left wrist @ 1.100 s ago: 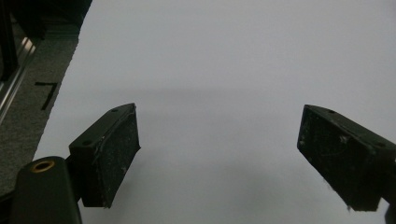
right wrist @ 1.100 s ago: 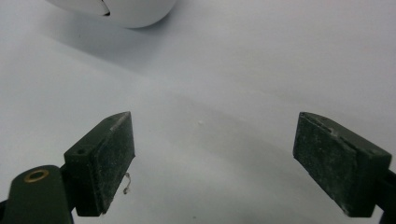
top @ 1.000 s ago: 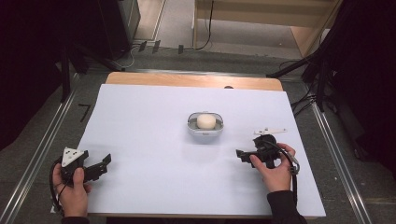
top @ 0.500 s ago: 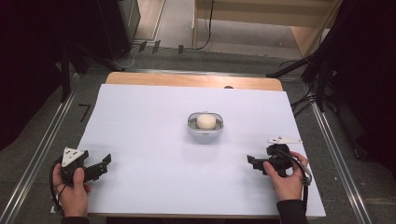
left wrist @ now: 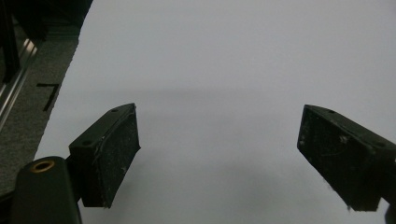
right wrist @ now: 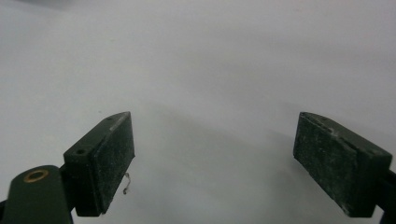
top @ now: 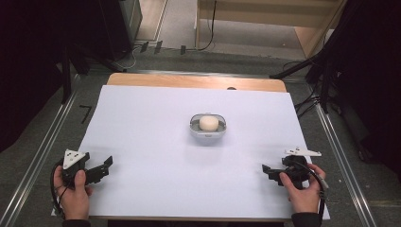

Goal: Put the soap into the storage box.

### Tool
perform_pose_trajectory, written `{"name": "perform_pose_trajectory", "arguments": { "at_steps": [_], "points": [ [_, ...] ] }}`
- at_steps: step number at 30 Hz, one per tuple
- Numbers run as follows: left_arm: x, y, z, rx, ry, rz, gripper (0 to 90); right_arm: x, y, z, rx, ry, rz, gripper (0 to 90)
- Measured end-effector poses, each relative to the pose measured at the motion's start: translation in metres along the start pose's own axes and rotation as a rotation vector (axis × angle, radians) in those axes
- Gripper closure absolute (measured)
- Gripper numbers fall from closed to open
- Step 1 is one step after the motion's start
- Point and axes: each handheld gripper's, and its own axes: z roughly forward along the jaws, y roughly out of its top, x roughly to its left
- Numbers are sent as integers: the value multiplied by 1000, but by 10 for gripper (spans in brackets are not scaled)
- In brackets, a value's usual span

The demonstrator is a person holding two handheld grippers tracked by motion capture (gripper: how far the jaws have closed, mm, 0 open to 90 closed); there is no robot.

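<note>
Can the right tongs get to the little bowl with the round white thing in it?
Probably yes. The right tongs are open and hold nothing, and the white table sheet between them and the bowl is bare. They point roughly toward the left, so they would need turning.

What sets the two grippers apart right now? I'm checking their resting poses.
The left gripper sits at the near left corner of the white sheet, its jaws pointing right and slightly away; the right gripper sits near the right edge, its jaws pointing left. The left's grey plate lies over the hand; the right's juts out beyond it. Both are open, empty, and far from the bowl.
</note>
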Motion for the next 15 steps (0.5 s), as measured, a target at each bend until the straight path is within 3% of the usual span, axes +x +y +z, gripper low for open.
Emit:
{"name": "perform_pose_trajectory", "arguments": {
  "at_steps": [15],
  "points": [
    [-2, -1, -1, -17, 21, 10, 136, -36, -35, -33, -55, -35, 15, 133]
  ]
}}
